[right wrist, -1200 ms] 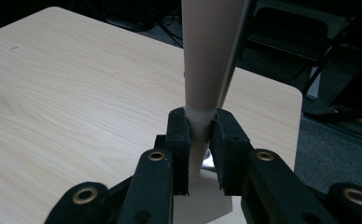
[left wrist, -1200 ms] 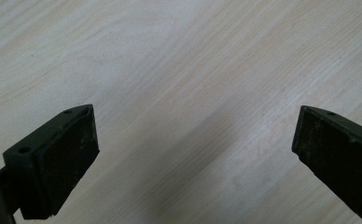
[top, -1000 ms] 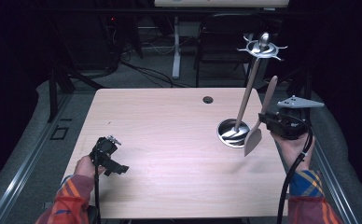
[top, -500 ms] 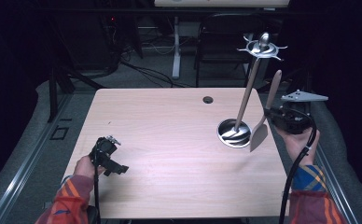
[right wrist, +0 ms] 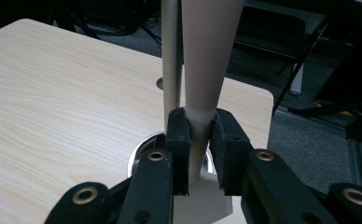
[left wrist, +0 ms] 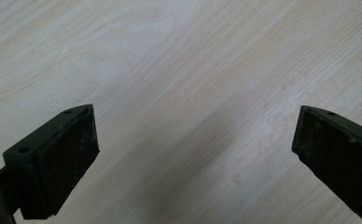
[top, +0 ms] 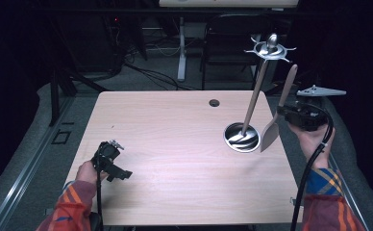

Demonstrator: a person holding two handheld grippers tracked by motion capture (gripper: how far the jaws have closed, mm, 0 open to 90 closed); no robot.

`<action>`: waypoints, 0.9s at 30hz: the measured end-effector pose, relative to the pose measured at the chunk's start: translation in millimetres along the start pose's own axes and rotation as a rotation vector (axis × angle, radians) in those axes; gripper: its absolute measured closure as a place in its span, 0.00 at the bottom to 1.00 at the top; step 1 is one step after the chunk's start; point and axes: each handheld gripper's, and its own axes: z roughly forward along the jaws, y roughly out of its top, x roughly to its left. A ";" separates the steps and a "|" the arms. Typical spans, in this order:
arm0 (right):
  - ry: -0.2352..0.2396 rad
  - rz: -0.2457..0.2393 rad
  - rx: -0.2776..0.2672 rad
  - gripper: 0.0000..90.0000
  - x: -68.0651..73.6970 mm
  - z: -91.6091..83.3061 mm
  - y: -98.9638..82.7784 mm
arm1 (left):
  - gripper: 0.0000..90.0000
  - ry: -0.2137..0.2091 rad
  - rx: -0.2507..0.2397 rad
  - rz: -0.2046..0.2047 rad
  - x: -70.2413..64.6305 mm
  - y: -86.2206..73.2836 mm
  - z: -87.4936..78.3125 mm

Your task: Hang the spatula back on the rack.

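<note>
The right gripper (top: 285,111) has its fingers (right wrist: 179,140) clamped on the handle of a pale spatula (top: 277,120), blade hanging down just off the right edge of the counter (top: 175,144), beside the utensil stand (top: 252,108) and its round steel base. Over at the near left, the left gripper (top: 115,166) hovers low above bare wood, fingers (left wrist: 62,158) wide apart, nothing between them.

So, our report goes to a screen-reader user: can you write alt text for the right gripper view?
Black tongs are shut on the beige handle of a pale spatula, held upright beside a thin metal stand pole. A light wooden table lies behind.
</note>
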 end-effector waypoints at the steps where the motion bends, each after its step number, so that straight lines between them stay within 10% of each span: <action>1: -0.001 0.001 0.000 0.87 -0.9 0.2 0.8 | 0.00 0.003 -0.001 0.002 -0.2 0.1 -0.2; 27: -0.013 -0.043 0.047 0.87 -7.7 1.7 15.8 | 0.00 -0.004 0.001 0.004 -0.5 0.6 -0.1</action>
